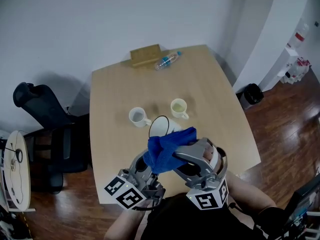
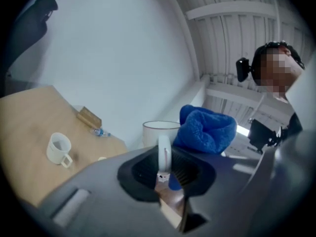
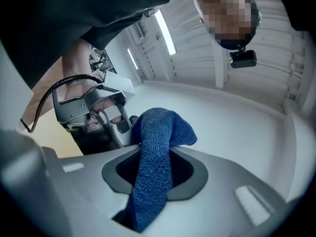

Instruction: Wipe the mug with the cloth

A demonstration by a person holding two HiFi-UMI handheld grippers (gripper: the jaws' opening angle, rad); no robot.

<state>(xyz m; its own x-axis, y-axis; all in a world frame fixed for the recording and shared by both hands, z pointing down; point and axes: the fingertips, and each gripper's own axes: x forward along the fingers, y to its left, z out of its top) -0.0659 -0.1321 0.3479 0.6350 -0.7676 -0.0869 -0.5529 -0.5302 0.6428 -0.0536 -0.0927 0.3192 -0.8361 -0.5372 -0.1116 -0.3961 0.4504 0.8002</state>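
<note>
Held up off the table (image 1: 215, 84), above its near part: a white mug (image 1: 160, 126), tipped so that the dark-rimmed mouth faces up toward the head camera. Pinched by the handle (image 2: 164, 151) in the left gripper (image 2: 166, 174), with the jaws clenched tight on the thin white loop from both sides. Seen along those jaws, the mug's body standing just beyond the tips, rim uppermost.

Pressed against the mug's near right side: a bunched blue cloth (image 1: 169, 145), touching the wall and reaching up beside the rim. Cannot tell whether any of it goes inside. Grasped in the right gripper (image 3: 150, 181), with the jaws closed on a thick fold that runs between them and bulges out past the tips. From above, both grippers close together at the near edge, left one low and left of the cloth, right one just right of it, tips turned in toward the mug.

Farther off on the table, well apart from the held mug: a white cup (image 1: 137, 116) to the left and a pale cup (image 1: 178, 107) to the right, both upright. At the far edge, a wooden block (image 1: 145, 55) with a plastic bottle (image 1: 166, 60) lying beside it. Left of the table, a black chair (image 1: 47, 114).
</note>
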